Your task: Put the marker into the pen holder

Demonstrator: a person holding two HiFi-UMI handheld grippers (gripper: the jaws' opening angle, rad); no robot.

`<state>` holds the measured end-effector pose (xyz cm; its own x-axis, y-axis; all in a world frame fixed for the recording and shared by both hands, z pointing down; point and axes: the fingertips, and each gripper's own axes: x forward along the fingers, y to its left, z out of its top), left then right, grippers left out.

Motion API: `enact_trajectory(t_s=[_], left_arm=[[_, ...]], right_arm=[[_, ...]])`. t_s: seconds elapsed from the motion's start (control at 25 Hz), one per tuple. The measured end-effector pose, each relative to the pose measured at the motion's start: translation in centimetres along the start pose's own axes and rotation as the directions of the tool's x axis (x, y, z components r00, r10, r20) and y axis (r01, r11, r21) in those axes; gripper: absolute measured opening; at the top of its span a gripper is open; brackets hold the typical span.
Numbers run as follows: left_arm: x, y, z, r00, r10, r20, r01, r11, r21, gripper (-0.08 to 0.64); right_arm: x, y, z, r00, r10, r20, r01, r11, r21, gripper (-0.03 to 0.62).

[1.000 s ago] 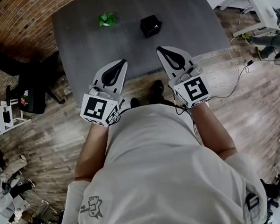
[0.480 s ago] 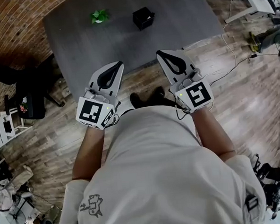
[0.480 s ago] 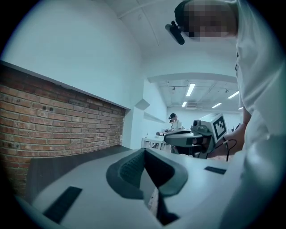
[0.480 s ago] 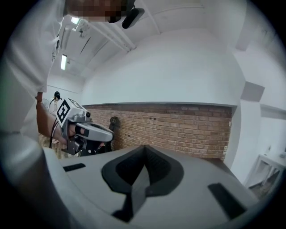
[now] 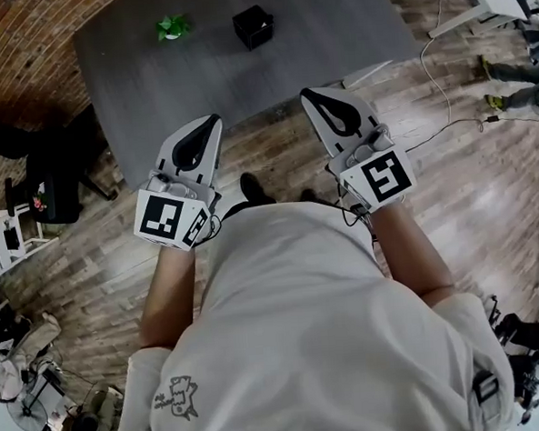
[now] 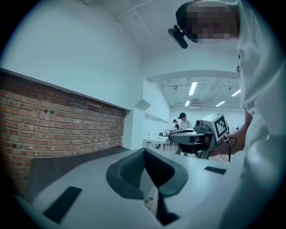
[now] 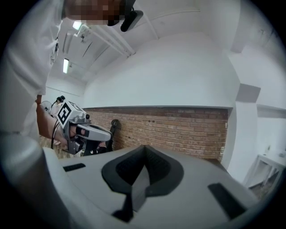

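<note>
Left gripper (image 5: pixel 211 120) and right gripper (image 5: pixel 312 93) drew back from the table (image 5: pixel 331 33).

Head view steeply down; gripper views level, sharing brick wall (image 6: pixel 62 129).

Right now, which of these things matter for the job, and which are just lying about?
For the job:
- black pen holder
- small green thing near it, possibly the marker; too small to tell
- left tongs and right tongs, both shut and empty
- grey table

Lying about:
- cable on the floor
- white rack
- black object left of the table
</note>
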<state>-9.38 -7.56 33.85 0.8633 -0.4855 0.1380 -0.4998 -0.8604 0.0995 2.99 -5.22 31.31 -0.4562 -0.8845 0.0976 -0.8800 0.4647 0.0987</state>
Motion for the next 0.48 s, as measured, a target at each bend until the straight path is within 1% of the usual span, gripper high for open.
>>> enact_trajectory(t_s=[0.12, 0.28, 0.48], left_arm=[[0.6, -2.9, -0.1, 1.0, 0.012, 0.007, -0.012, 1.0, -0.005, 0.011], [1.1, -6.5, -0.4, 1.0, 0.027, 0.014, -0.027, 1.0, -0.007, 0.011], [1.3, -11.0, -0.5, 0.998, 0.055, 0.021, -0.055, 0.999, 0.0, 0.011]], right_arm=[[-2.8, -0.7, -0.4, 1.0, 0.015, 0.002, -0.015, 1.0, 0.011, 0.005], [-6.3, -1.8, -1.0, 1.0, 0.024, 0.007, -0.024, 0.999, -0.024, 0.005], [-10.6, -2.0, -0.8, 0.998, 0.058, 0.027, -0.058, 0.998, -0.002, 0.005]])
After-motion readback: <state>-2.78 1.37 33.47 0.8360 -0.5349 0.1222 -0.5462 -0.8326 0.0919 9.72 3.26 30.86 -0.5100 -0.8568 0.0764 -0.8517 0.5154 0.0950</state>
